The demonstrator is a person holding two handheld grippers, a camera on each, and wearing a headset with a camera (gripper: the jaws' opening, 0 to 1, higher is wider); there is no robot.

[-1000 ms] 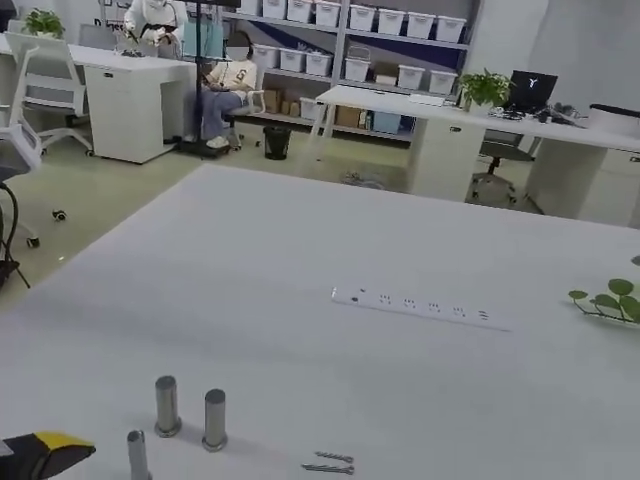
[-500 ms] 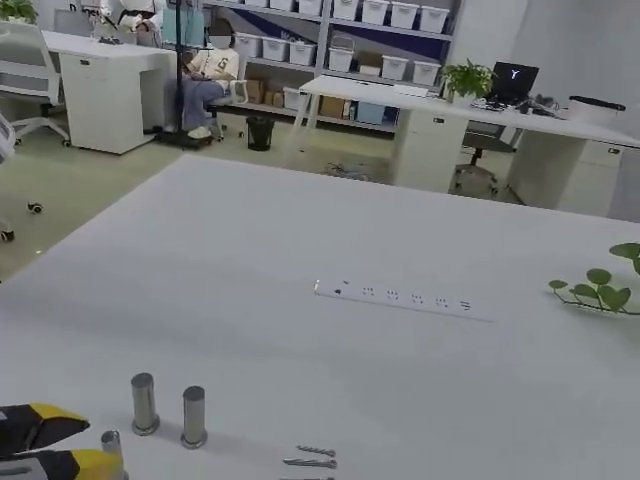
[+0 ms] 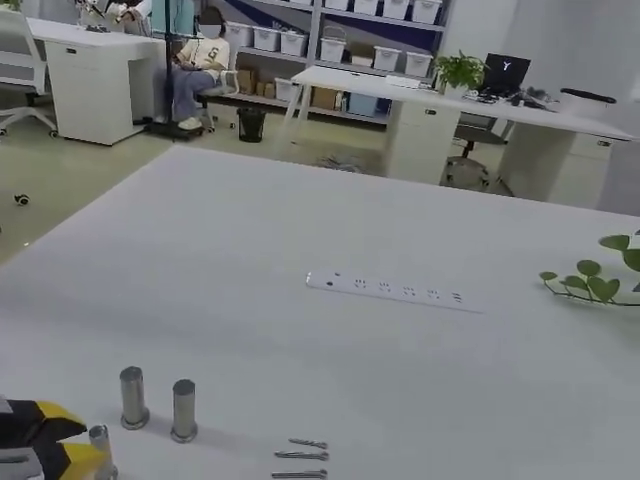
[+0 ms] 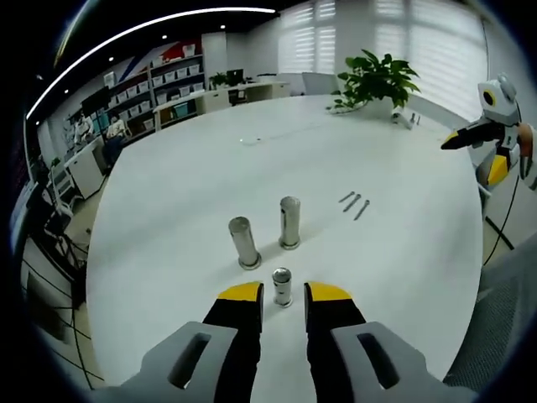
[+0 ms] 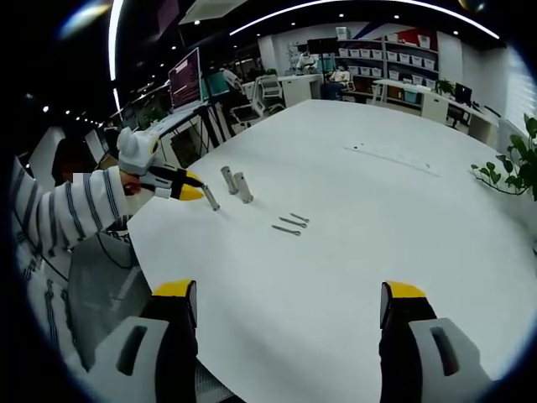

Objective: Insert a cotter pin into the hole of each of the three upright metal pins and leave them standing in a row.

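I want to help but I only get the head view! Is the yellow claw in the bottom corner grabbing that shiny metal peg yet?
Observer: Not yet. The left claw is open; the upright silver metal pin stands between its yellow tips with a gap on each side.
Operator: Is that peg standing properly?
Observer: Yes, its base sits flat on the white table, just nearer the claw than the two other silver pins.
Operator: Where's the other claw?
Observer: The right claw is wide open with nothing between its tips, well away from the pins.
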